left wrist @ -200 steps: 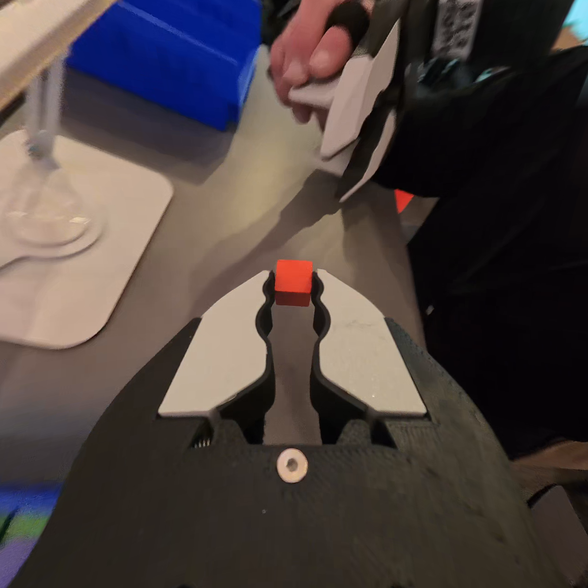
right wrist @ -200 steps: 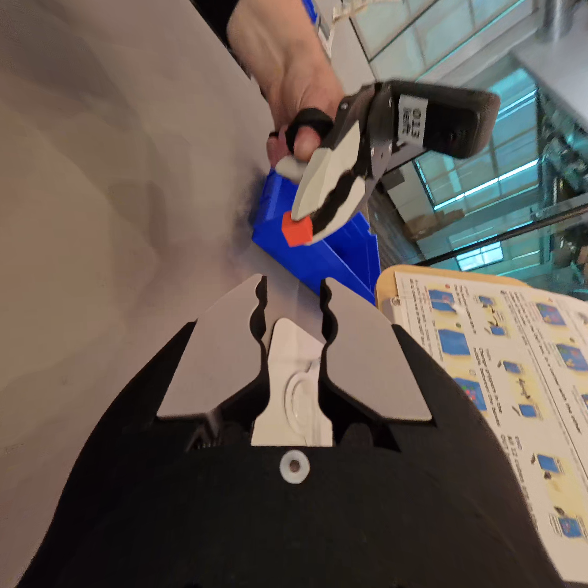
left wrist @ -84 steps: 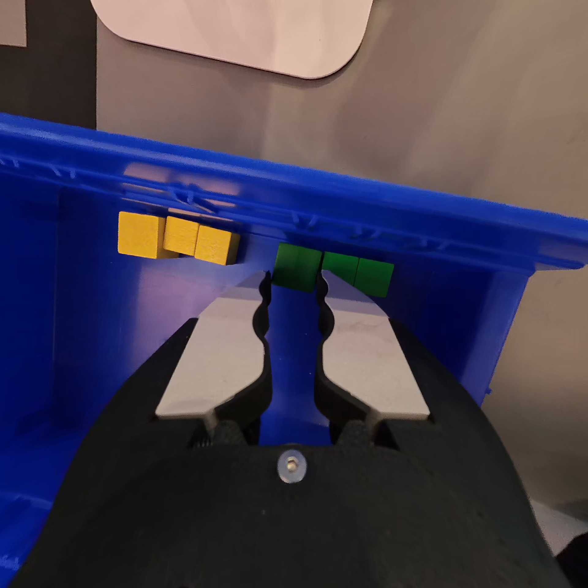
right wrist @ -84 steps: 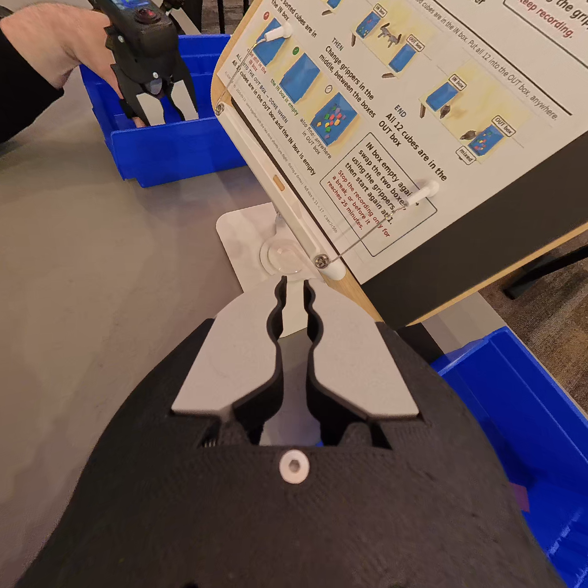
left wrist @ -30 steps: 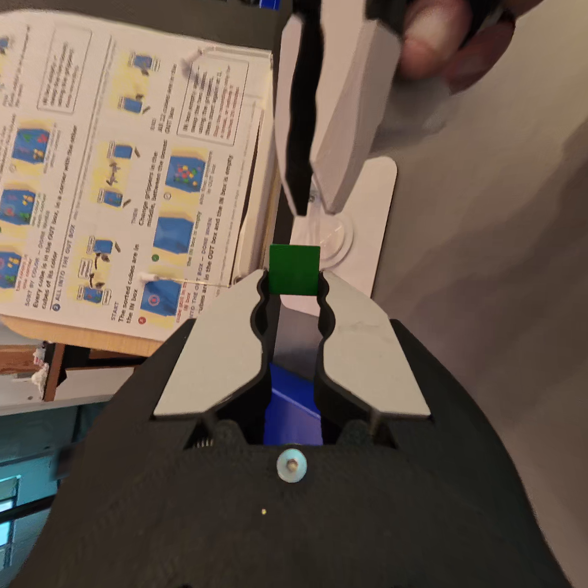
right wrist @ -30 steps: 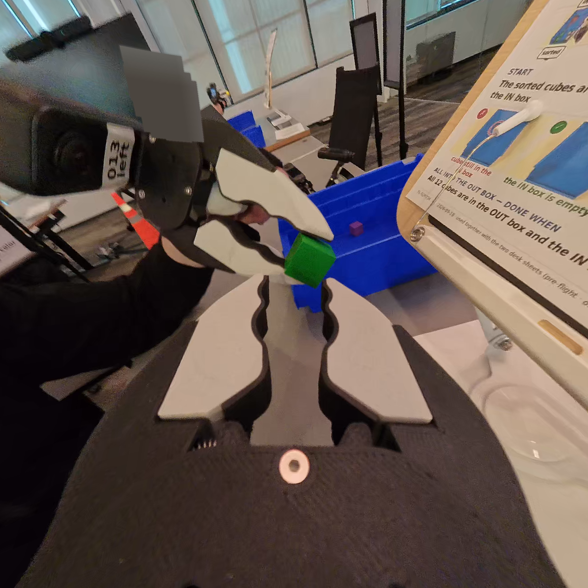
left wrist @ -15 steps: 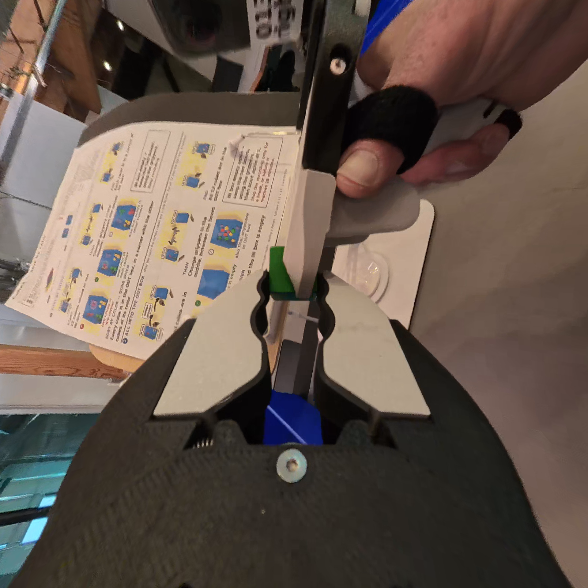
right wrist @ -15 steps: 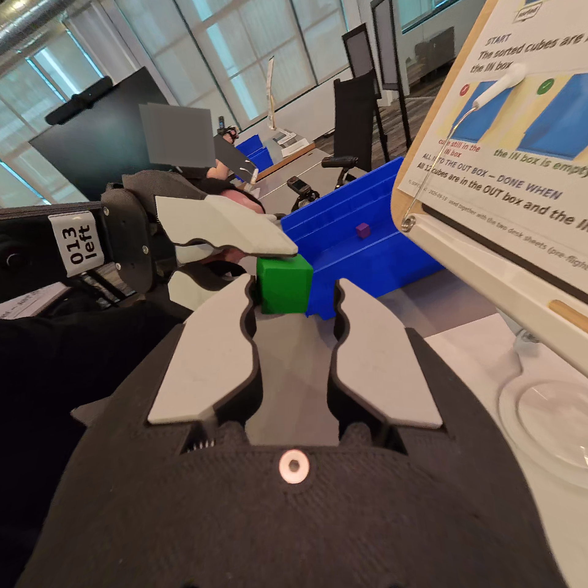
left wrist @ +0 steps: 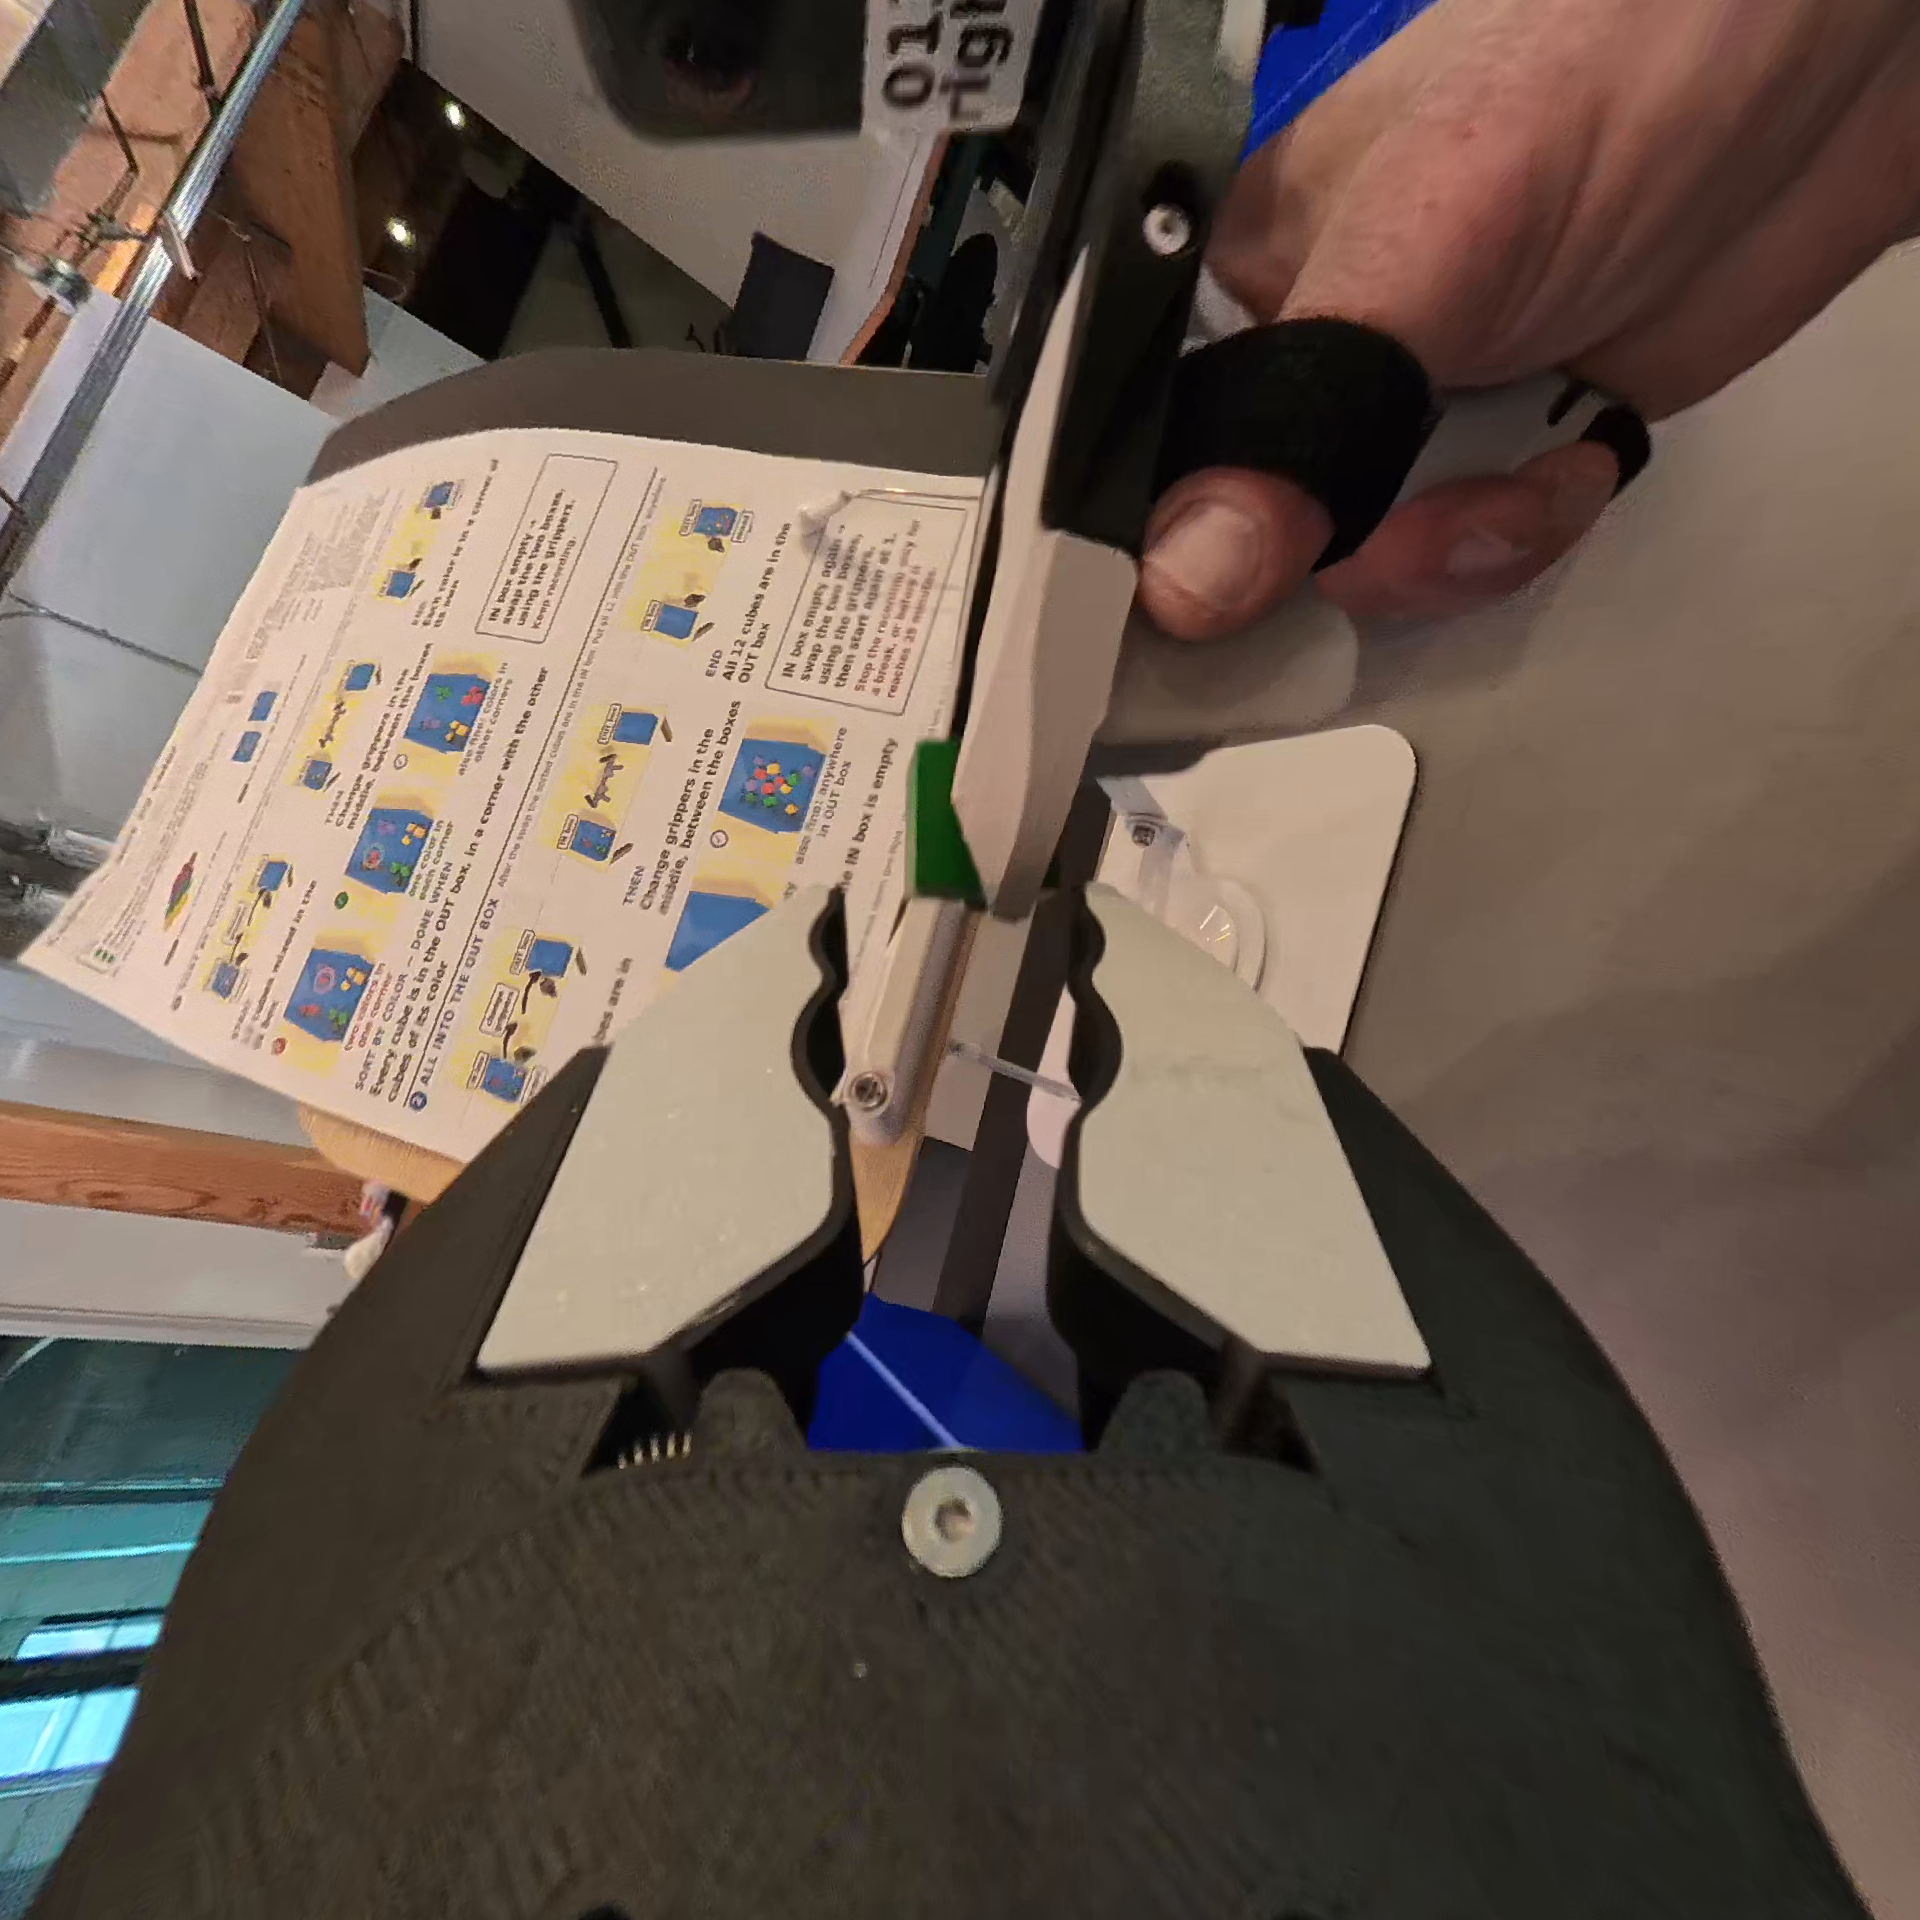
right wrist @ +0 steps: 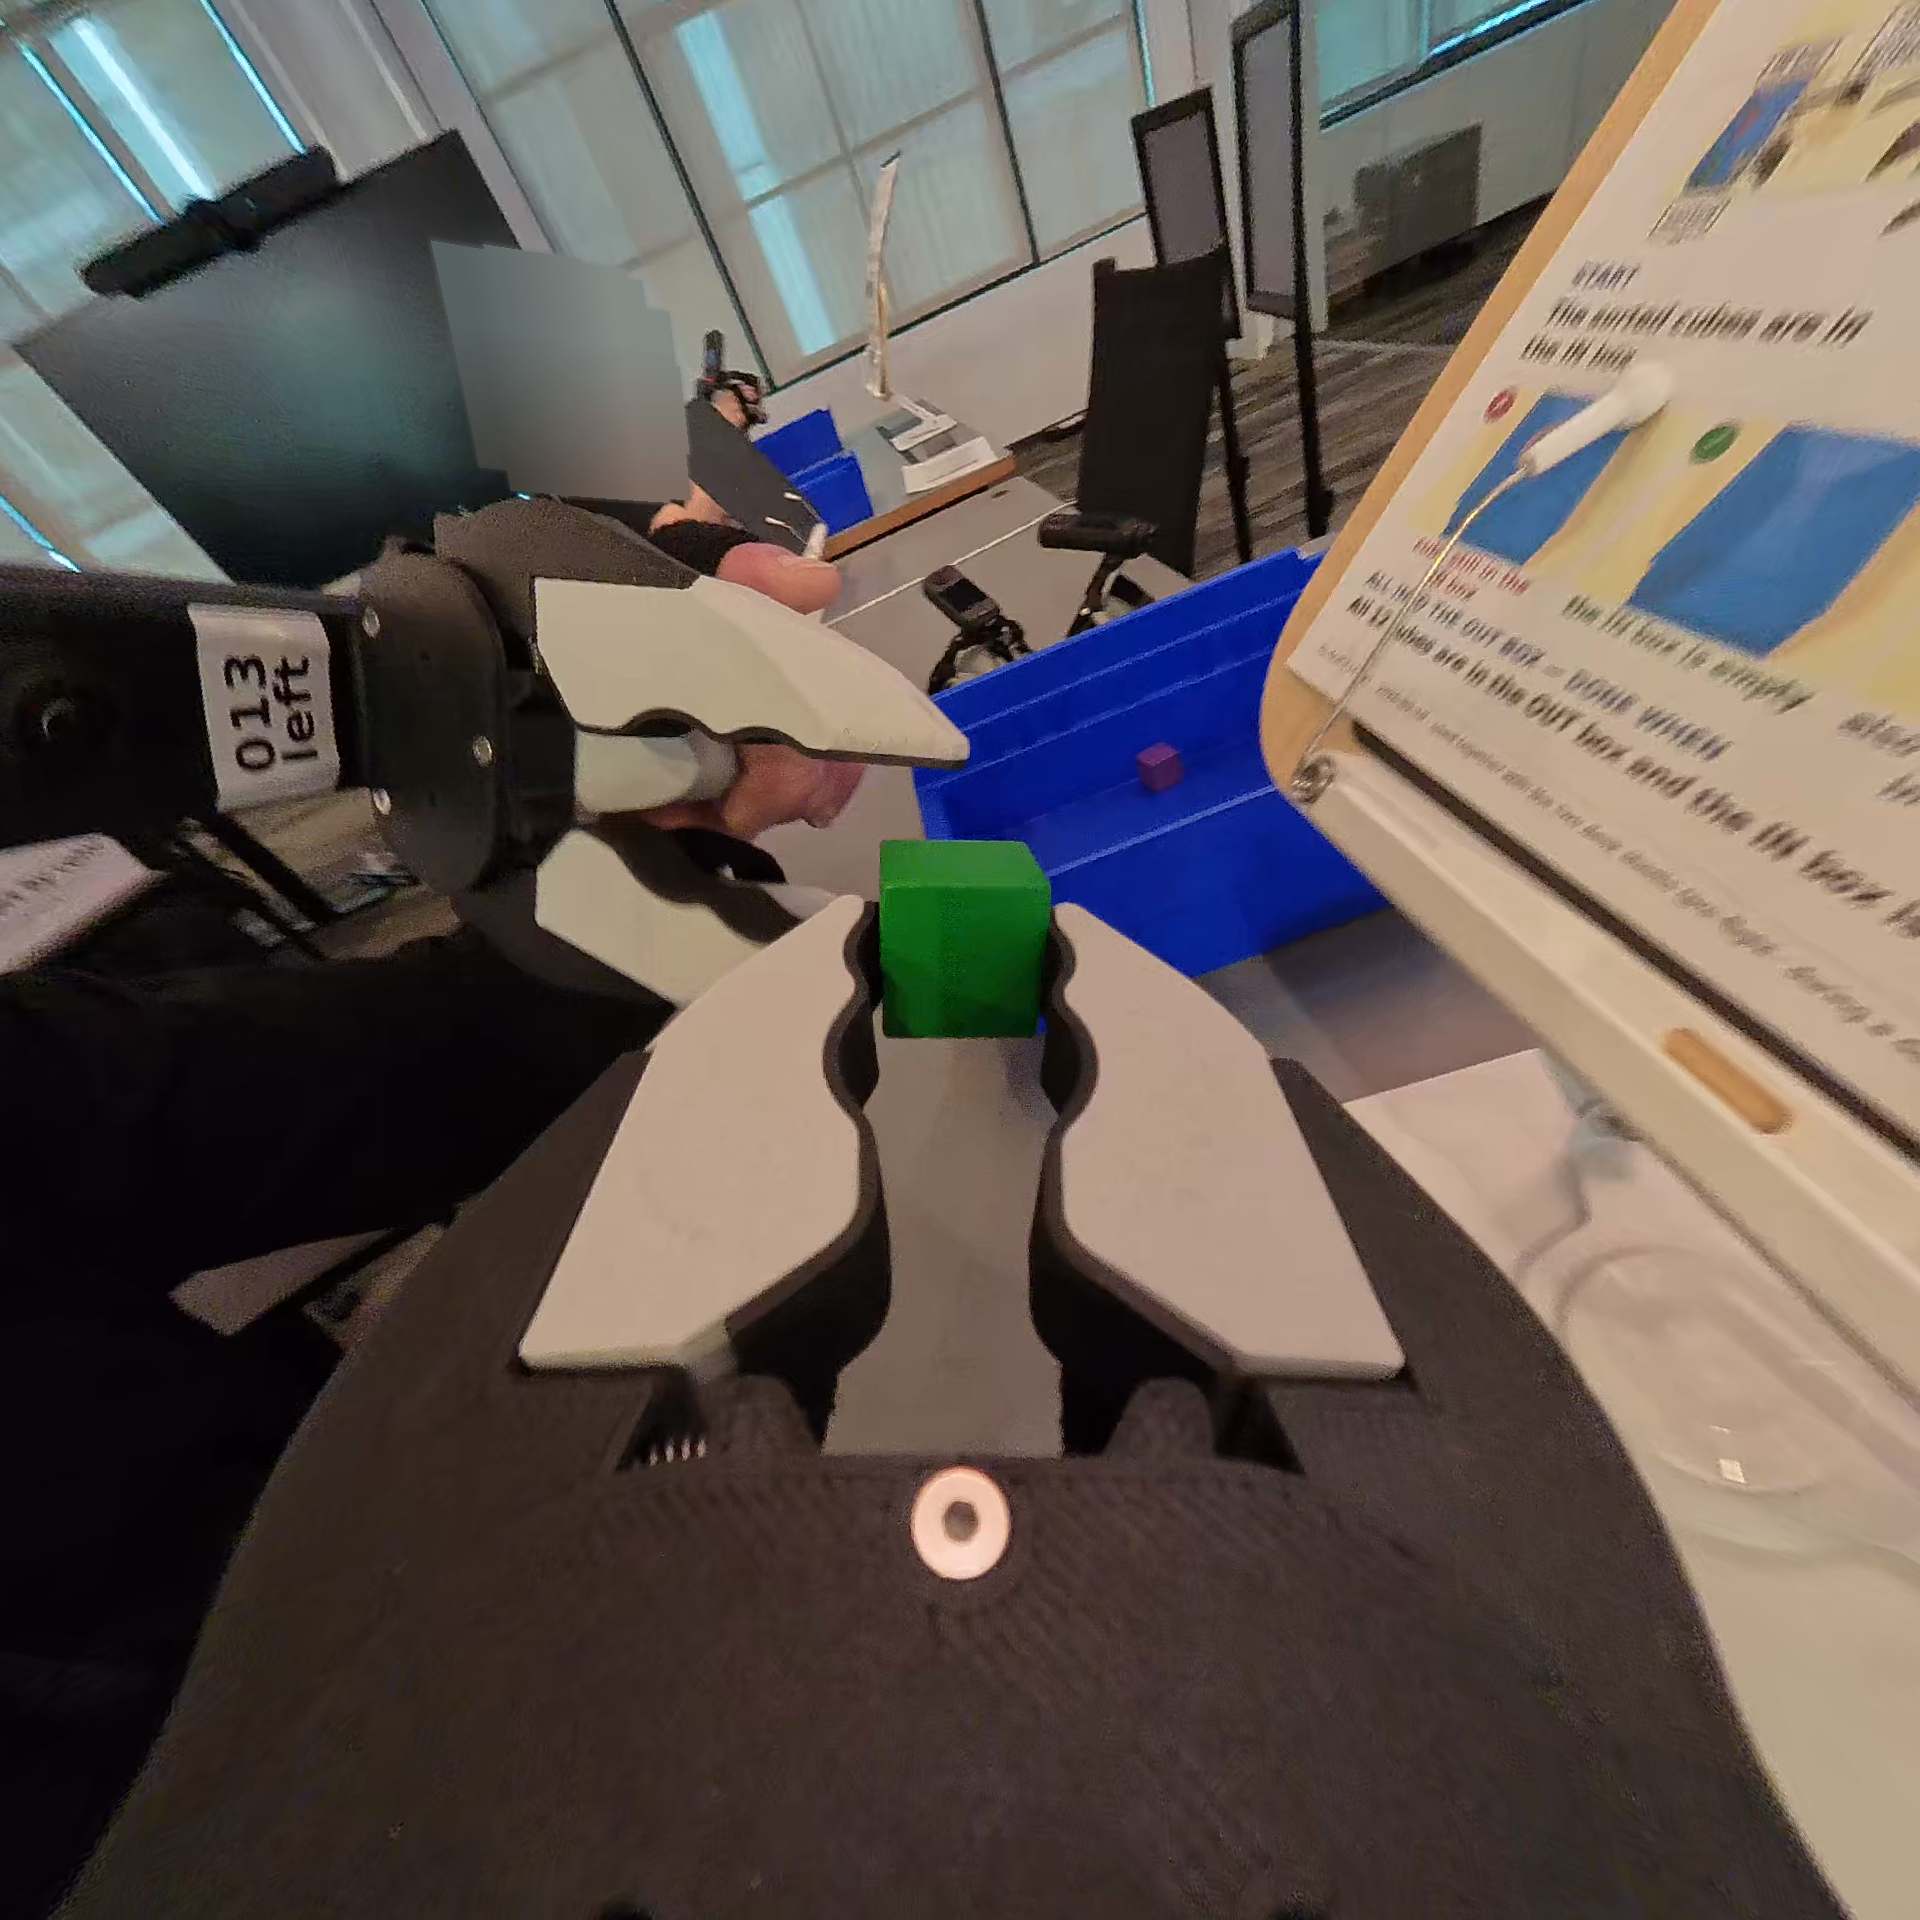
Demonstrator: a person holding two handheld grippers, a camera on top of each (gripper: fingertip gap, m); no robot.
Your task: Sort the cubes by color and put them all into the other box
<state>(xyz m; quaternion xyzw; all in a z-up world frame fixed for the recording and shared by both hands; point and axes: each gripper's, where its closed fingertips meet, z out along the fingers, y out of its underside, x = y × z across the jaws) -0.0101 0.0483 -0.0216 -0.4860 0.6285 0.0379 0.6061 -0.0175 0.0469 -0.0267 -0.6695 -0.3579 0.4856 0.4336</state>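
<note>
My right gripper [right wrist: 961, 920] is shut on a green cube [right wrist: 961, 935], held at its fingertips above the grey table. My left gripper [left wrist: 956, 920] is open and empty. In the left wrist view the green cube [left wrist: 940, 821] shows edge-on just beyond my left fingertips, beside one of the right gripper's fingers [left wrist: 1039, 727]. In the right wrist view the left gripper [right wrist: 894, 821] stands open just left of and above the cube, apart from it. A blue box [right wrist: 1091, 831] behind holds a purple cube [right wrist: 1156, 767].
An instruction board [right wrist: 1610, 623] on a white base plate [right wrist: 1662, 1351] stands close on the right; it also shows in the left wrist view [left wrist: 520, 779]. A corner of a blue box [left wrist: 935, 1392] shows between my left fingers. A person's hand [left wrist: 1507, 260] holds the right gripper.
The green cube has passed from the left gripper to the right. The right fingers have closed on it; the left fingers have opened and drawn back a little.
</note>
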